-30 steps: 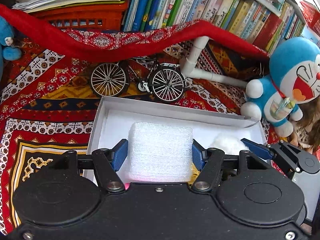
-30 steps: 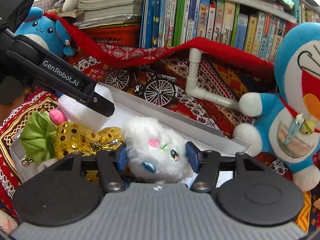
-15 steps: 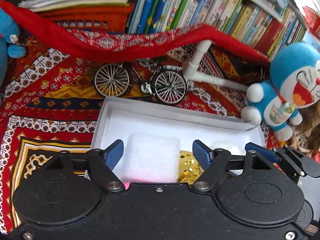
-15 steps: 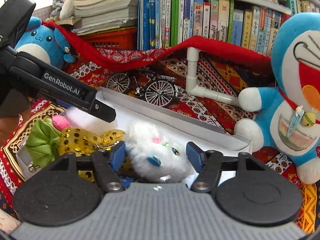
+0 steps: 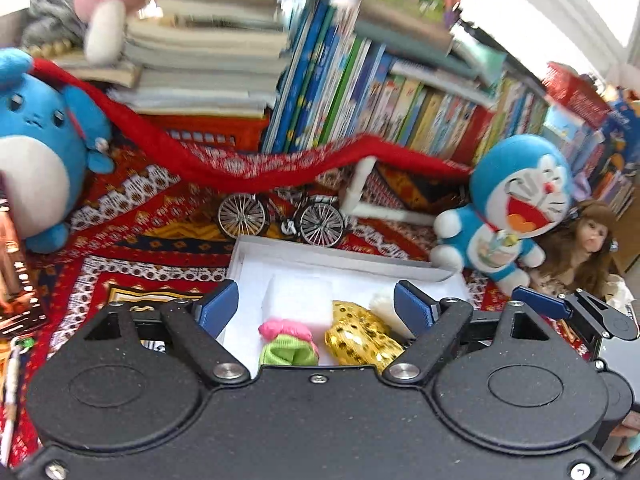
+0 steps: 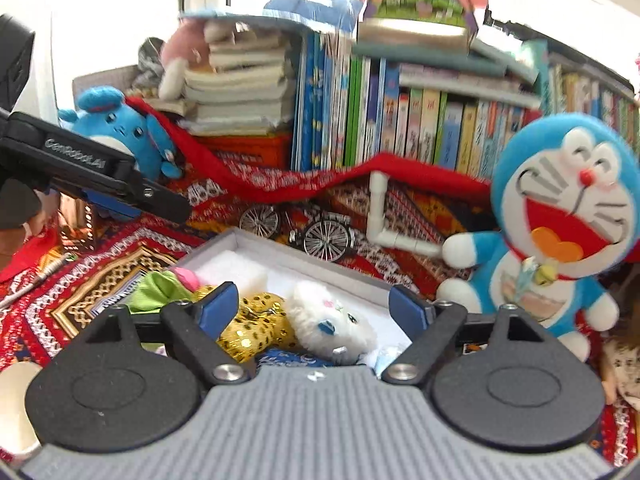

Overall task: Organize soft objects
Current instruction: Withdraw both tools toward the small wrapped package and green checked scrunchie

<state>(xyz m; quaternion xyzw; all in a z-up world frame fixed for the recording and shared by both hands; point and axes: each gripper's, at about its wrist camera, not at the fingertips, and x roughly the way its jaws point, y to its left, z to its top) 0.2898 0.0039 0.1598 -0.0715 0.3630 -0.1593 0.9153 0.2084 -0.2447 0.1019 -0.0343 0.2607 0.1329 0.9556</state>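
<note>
- The left wrist view shows the left claw [image 5: 316, 308] with its jaws opening; the blue pads stand clear on either side of the white foam block [image 5: 299, 298], and nothing is pinched.
- The same view shows the foam block lying in the white box [image 5: 340, 254], with a pink and green cloth piece [image 5: 288, 342] and a gold sequin toy [image 5: 360, 338] just in front of it.
- Only the right wrist view shows the face of the white fluffy toy [image 6: 332, 322]; it lies in the box beside the gold sequin toy. The left view catches just a white tuft.
- The right claw [image 6: 314, 306] has its jaws opening; the pads are apart from the white fluffy toy, which rests below and between them.
- Both claws point downward at a slant over the box, above the patterned cloth [image 5: 132, 240] on the surface.
- The right view shows the left claw from the side at upper left.
</note>
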